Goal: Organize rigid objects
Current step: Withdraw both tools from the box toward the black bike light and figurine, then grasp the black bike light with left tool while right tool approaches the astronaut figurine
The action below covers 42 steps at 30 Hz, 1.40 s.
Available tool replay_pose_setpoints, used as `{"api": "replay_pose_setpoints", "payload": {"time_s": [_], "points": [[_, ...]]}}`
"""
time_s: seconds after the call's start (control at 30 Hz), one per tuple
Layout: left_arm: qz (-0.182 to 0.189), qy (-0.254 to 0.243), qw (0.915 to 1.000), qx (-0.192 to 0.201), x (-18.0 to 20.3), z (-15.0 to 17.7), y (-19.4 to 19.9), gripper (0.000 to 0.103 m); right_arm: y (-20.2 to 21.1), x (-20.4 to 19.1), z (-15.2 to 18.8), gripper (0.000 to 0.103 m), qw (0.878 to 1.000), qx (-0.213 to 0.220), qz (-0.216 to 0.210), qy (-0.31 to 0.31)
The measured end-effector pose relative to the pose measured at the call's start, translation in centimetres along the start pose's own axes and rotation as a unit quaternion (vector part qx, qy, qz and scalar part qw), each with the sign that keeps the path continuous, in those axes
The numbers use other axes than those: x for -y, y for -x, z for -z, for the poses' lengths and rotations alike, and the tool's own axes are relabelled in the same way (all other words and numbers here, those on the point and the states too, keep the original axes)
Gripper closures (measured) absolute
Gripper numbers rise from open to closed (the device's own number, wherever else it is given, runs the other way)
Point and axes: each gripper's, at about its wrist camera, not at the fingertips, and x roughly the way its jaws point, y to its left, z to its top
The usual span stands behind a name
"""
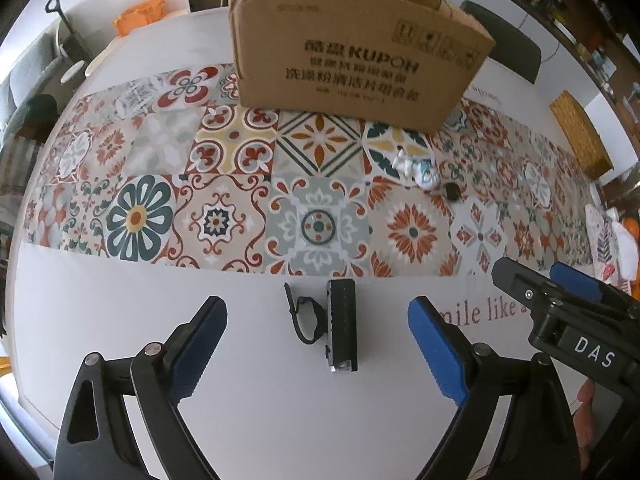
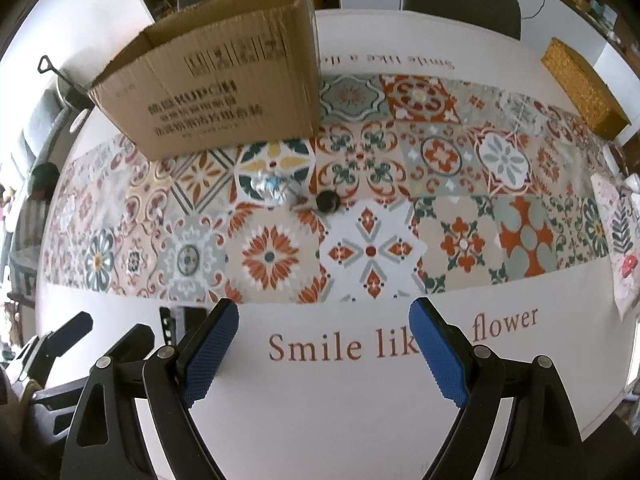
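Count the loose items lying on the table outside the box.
3: a black bike light between the left hand-held gripper's fingers, a white figurine and a small black object on the patterned runner. Others may be hidden.

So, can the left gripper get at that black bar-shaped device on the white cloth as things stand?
Probably yes. The left gripper is open, its blue pads either side of the black device with white tablecloth bare around it. Only the black strap lies close beside it.

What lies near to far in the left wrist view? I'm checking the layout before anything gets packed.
Black rectangular device with its strap, between the open left gripper → patterned runner → small white-and-blue figurine → cardboard box.
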Motion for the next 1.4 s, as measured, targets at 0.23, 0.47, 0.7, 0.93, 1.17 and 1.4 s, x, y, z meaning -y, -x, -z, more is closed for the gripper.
{"api": "replay_pose_setpoints", "payload": {"time_s": [0.23, 0.47, 0.7, 0.93, 1.17, 1.4], "points": [[-0.012, -0.01, 0.9999, -0.007, 0.3, 0.7, -1.1, 0.01, -1.2, 0.6, 0.9, 0.016, 1.0, -0.013, 0.002, -0.003], [0.0, 0.005, 0.9996, -0.029, 0.3, 1.8, -3.4, 0.019, -2.8, 1.2, 1.9, 0.016, 0.999, -0.032, 0.005, -0.007], [0.003, 0.016, 0.9987, -0.048, 0.4, 2.3, -5.5, 0.031, -4.5, 1.4, 2.4, 0.016, 0.999, -0.046, 0.008, -0.002], [0.004, 0.028, 0.9982, -0.053, 0.4, 2.4, -6.7, 0.045, -5.5, 1.3, 2.4, 0.016, 0.998, -0.058, 0.011, 0.006], [-0.003, 0.032, 0.9989, -0.034, 0.3, 2.2, -6.7, 0.061, -5.9, 1.4, 2.4, 0.016, 0.998, -0.06, 0.009, 0.013], [0.004, 0.028, 0.9993, -0.024, 0.1, 2.6, -6.0, 0.066, -6.4, 0.4, 2.7, 0.016, 0.998, -0.058, 0.002, 0.023]]}}
